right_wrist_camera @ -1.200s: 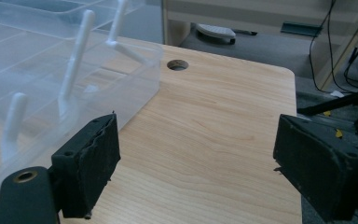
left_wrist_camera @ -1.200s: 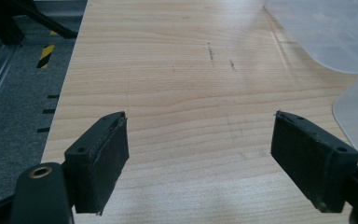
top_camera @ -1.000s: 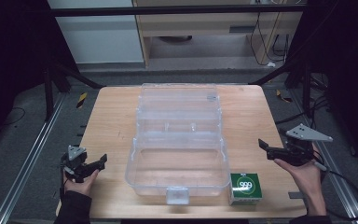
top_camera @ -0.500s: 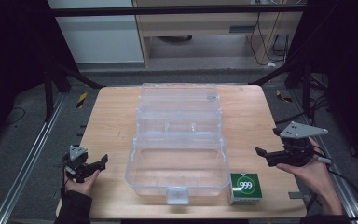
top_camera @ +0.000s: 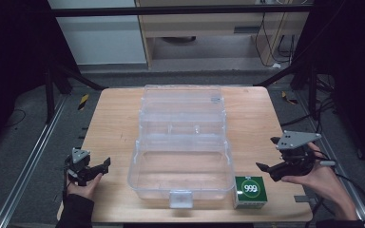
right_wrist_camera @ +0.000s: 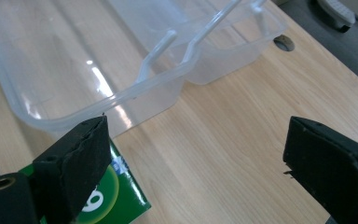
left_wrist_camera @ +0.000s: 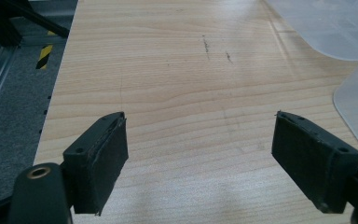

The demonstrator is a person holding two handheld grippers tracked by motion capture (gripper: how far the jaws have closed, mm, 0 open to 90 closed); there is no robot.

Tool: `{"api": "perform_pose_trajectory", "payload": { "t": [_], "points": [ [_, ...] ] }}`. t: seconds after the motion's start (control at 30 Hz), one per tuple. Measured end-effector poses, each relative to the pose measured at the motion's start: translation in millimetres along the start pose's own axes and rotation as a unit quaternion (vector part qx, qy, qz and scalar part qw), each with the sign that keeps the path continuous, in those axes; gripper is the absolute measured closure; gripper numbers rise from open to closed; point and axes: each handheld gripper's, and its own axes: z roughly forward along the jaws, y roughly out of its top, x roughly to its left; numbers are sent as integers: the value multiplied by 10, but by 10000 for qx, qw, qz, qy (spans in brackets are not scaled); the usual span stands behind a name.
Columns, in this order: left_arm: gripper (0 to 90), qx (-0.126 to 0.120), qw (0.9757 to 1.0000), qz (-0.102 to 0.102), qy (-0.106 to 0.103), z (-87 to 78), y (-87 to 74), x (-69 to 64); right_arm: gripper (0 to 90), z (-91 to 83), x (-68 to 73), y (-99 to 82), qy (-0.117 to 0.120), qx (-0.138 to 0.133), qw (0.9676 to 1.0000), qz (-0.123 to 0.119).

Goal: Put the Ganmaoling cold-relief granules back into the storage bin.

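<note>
**Right tool lining up on the green box, bin open and waiting**

Step in hand, as I read it: approach to pick. The green box (top_camera: 250,191) sits on the table (top_camera: 114,118) at the front right corner of the clear plastic bin (top_camera: 183,147), just beside its wall, near the table's front edge. Nothing is in the bin's compartments that I can see.

Right tool (top_camera: 272,169): hangs to the right of the box, apart from it. Its jaws have just been opening and now stand spread, nothing between them. In the right gripper view the box (right_wrist_camera: 107,196) shows behind the near jaw, not in the gap.

Left tool (top_camera: 101,166): parked at the table's front left, jaws spread, bare wood between them.

Next move, my call: swing the right tool over the box, bracket two opposite sides, close. The bin wall is tight against one side, so come in on the free faces. Then lift clear of the rim and set it in a compartment.

Surface: light wood grain, a few dark scuffs. Room: dark, black frame rails either side, grey floor, cabinet and cables behind.
</note>
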Motion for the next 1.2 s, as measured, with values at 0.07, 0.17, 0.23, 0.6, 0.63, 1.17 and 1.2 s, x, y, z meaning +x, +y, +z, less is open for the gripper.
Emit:
{"api": "perform_pose_trajectory", "payload": {
  "t": [0.07, 0.17, 0.23, 0.6, 0.63, 1.17, 1.2],
  "points": [
    [177, -1, 10000, 7, 5, 1, 1, -1, 74, 11, 24, 2, 61, 70, 9999, -120],
    [177, 10, 10000, 19, 8, 3, 0, -2, 67, 34, 59, -2, 151, 236, 9992, -278],
    [176, 4, 10000, 17, 9, 4, 0, -5, 62, 55, 85, -7, 207, 344, 9984, -388],
    [176, 15, 10000, 55, 10, 7, 0, -14, 36, 155, 235, -8, 582, 636, 9943, -621],
    [175, 16, 10000, 58, 10, 7, 0, -14, 34, 164, 251, -7, 615, 668, 9938, -640],
    [175, 22, 10000, 75, 2, 11, 0, -17, 22, 351, 429, -111, 1088, 1001, 9846, -929],
    [175, 22, 10000, 75, 2, 11, 0, -17, 22, 351, 429, -111, 1088, 1001, 9846, -929]
  ]
}}
